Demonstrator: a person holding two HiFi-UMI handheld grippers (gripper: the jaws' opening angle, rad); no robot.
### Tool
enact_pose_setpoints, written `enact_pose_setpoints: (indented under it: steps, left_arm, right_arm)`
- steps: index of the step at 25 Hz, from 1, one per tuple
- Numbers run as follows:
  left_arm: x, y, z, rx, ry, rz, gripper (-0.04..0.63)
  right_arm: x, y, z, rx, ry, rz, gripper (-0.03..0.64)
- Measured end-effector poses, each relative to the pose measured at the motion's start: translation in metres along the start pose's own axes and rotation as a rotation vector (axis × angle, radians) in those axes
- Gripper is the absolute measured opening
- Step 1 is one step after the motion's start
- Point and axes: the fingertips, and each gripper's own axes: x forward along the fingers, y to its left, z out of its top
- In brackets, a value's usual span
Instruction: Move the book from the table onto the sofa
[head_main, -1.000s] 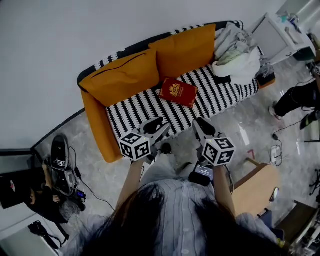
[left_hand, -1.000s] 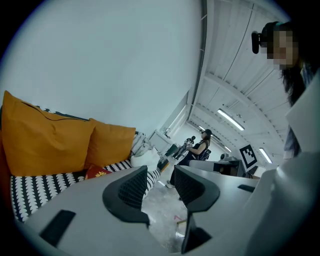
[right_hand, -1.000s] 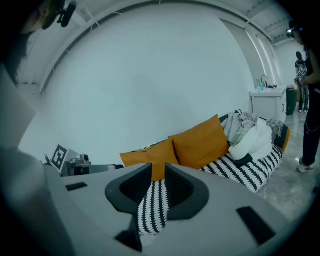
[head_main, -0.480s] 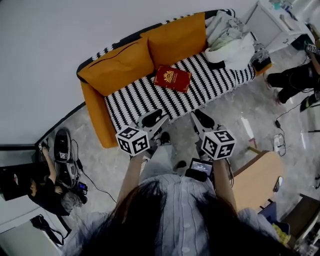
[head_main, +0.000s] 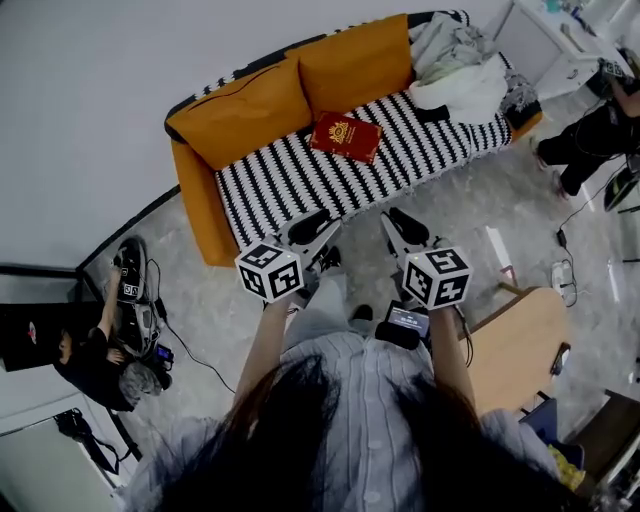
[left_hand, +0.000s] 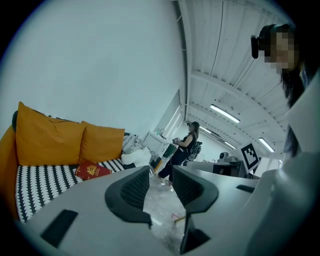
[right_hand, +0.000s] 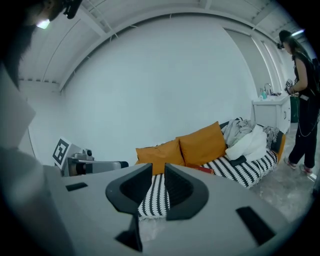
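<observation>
grey floor and striped sofa fill the head view. book lies on the seat, upper middle, long side slanting, ahead of left gripper and right gripper, about as near each. left gripper view: jaws half apart, just been closing, nothing between; book at left. right gripper view: small gap, empty.

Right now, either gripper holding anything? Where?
Nothing held. Left gripper jaws, just closing, and right gripper jaws stand apart, empty; the book lies on the sofa.
</observation>
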Motion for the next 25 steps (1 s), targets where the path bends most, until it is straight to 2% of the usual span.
enact_pose_setpoints:
  steps: [8,25]
  left_arm:
    - [-0.024,-0.031,-0.019,0.026,-0.017,0.007,0.149]
    - [-0.048,-0.063,-0.029,0.066,-0.045,-0.010,0.147]
  right_arm:
    - [-0.036,0.019,-0.012,-0.044,-0.020,0.004,0.067]
    - [-0.072,0.024,-0.019,-0.058,-0.052,-0.032,0.061]
